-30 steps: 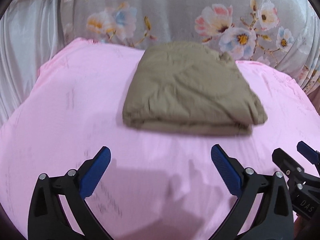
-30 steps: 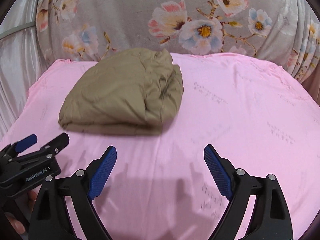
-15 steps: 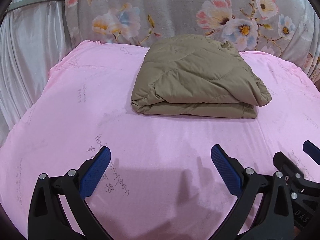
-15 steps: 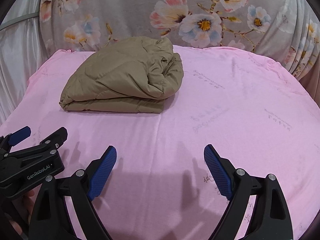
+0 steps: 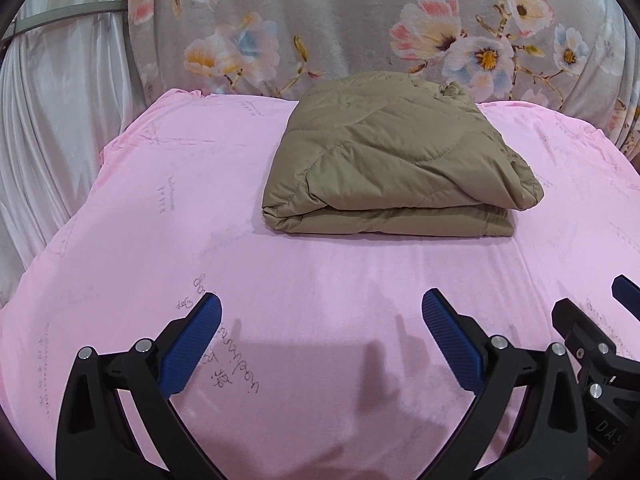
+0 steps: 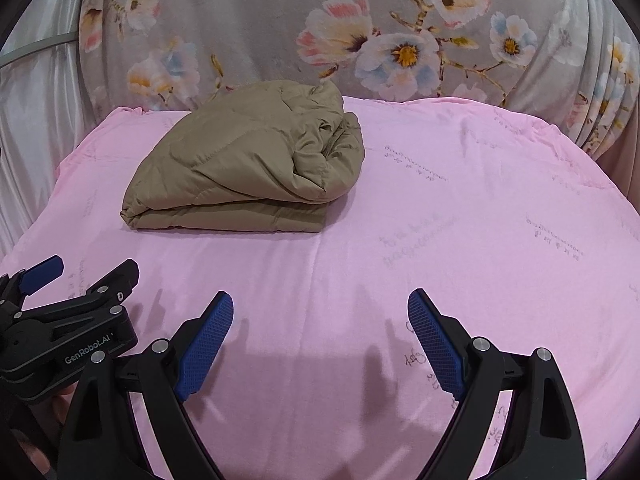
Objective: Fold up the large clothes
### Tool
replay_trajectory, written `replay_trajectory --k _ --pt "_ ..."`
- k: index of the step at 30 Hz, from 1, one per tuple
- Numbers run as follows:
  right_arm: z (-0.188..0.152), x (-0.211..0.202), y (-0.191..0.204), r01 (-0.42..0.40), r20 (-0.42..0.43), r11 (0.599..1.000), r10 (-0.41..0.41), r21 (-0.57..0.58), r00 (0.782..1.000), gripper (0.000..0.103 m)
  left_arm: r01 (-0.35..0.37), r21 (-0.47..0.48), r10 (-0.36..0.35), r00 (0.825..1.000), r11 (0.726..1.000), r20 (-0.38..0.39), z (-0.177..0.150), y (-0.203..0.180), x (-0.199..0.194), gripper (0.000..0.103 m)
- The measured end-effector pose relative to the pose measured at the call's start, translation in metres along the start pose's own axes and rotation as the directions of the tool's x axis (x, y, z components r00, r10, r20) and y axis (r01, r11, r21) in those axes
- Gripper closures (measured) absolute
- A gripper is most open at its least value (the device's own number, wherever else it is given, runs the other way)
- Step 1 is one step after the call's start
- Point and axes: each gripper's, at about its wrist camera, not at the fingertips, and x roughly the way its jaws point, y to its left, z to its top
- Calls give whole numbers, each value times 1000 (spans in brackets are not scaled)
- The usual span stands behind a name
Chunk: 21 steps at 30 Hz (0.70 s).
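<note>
A khaki quilted garment (image 5: pixel 396 160) lies folded into a thick rectangular bundle on the pink sheet (image 5: pixel 120 240), toward the far side. It also shows in the right wrist view (image 6: pixel 248 172), far left of centre. My left gripper (image 5: pixel 320 320) is open and empty, low over the sheet, well short of the bundle. My right gripper (image 6: pixel 320 316) is open and empty, beside it on the right. Each gripper shows at the edge of the other's view: the right one (image 5: pixel 592 320) and the left one (image 6: pixel 80 276).
A grey floral fabric (image 5: pixel 360 20) rises behind the far edge of the sheet. White pleated curtain (image 5: pixel 52 120) hangs at the left. The pink sheet (image 6: pixel 480 220) stretches wide to the right of the bundle.
Both grippers have drawn back from the folded garment and steadied; the bundle sits farther away in both views. Both stay open and empty.
</note>
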Motion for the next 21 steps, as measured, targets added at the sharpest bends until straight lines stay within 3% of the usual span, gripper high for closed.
replay_trajectory --k 21 --pt "1 0 3 4 5 1000 -4 -26 1000 16 -21 28 20 999 999 26 0 -7 -6 5"
